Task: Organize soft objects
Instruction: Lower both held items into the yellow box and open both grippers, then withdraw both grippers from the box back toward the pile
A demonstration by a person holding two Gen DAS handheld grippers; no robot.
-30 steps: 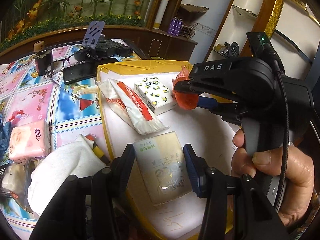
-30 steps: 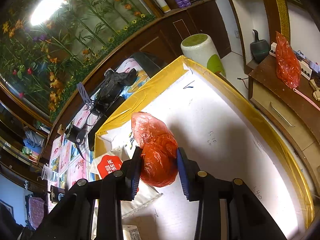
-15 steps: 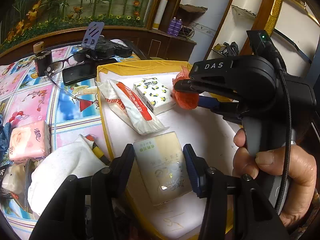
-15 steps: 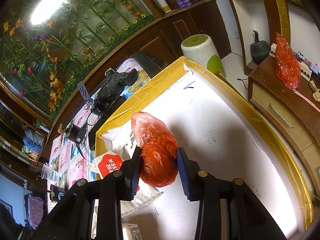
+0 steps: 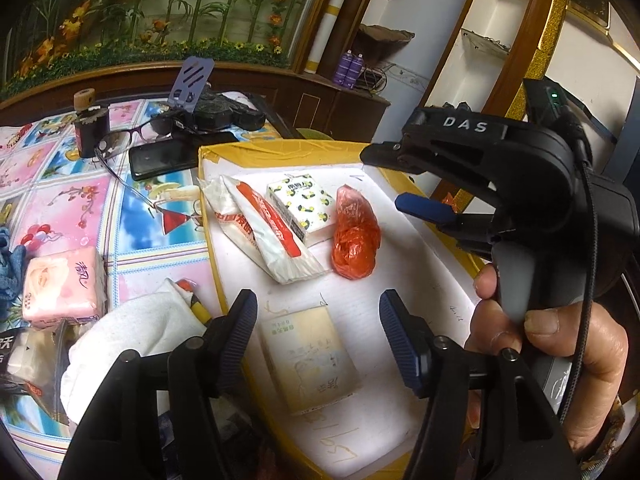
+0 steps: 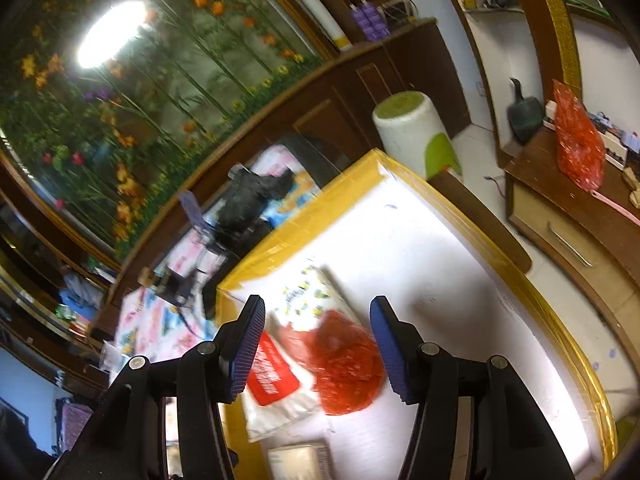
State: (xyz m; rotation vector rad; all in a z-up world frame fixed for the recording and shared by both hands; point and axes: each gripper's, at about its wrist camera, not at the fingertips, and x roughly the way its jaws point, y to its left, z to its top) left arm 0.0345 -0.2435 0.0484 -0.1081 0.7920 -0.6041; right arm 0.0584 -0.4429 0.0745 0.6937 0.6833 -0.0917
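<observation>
Now left hand-held gripper: jaws just opened, apart astride beige tissue pack on white board; right hand-held gripper: jaws just opened, red plastic bag released, lying at twelve o'clock of tissue pack.

A lived-in room of a private home: a large mural of bamboo stalks and orange flowers fills the wall behind dark carved wooden cabinets, and a gold-trimmed wooden arch frames white wall shelves. The bench wears a glossy oilcloth printed with pink and blue flower squares, strewn with personal clutter: dark-framed spectacles, a black smartphone and a pink pack of tissues. Nearby stand a white and green plastic stool, a wooden side cabinet with a metal drawer handle and two purple spray cans.
</observation>
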